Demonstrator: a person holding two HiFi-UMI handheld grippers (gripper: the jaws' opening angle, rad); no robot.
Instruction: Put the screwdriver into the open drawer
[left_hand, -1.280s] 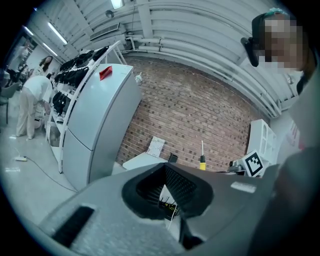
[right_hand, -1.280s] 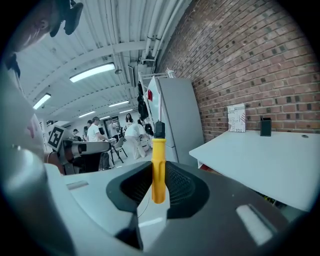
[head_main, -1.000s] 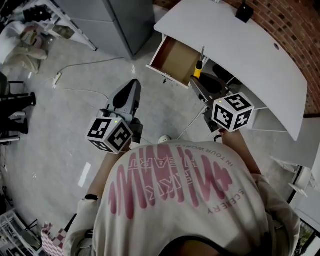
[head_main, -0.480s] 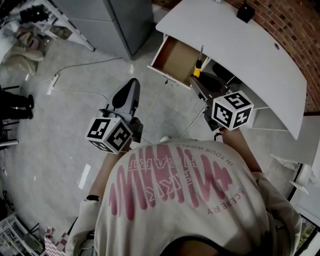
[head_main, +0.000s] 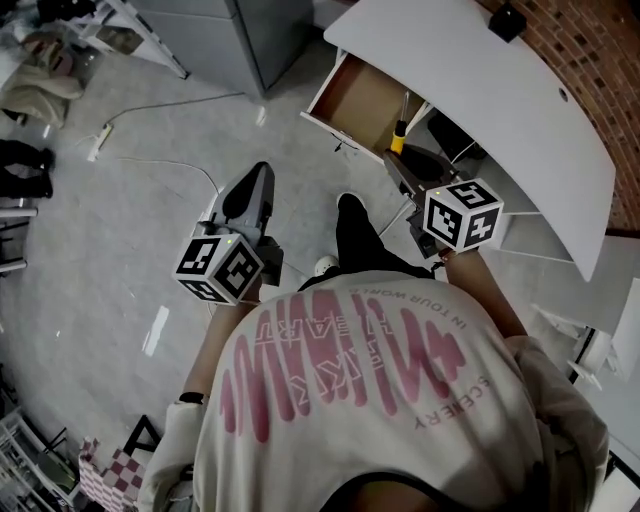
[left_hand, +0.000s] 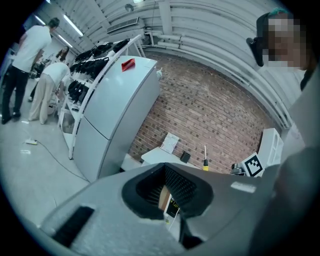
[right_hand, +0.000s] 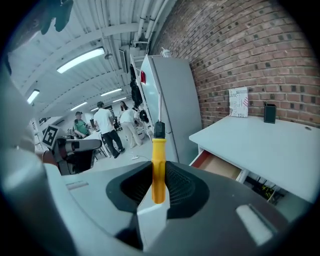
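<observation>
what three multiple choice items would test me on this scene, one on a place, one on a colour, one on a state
1. Where is the open drawer?
A. in the grey cabinet
B. in the white desk, just under its top
C. on the floor

2. What colour is the handle of the screwdriver?
A. yellow
B. red
C. green

3. What state is the screwdriver in?
A. lying in the drawer
B. lying on the desk top
C. held upright between the jaws of the right gripper

Key:
1 B, since the head view shows the drawer pulled out from below the desk top.
2 A, since the right gripper view shows a yellow handle with a black collar above it.
3 C, since in the right gripper view the pads close on the handle with the shaft pointing up, and the drawer lies apart from it.
</observation>
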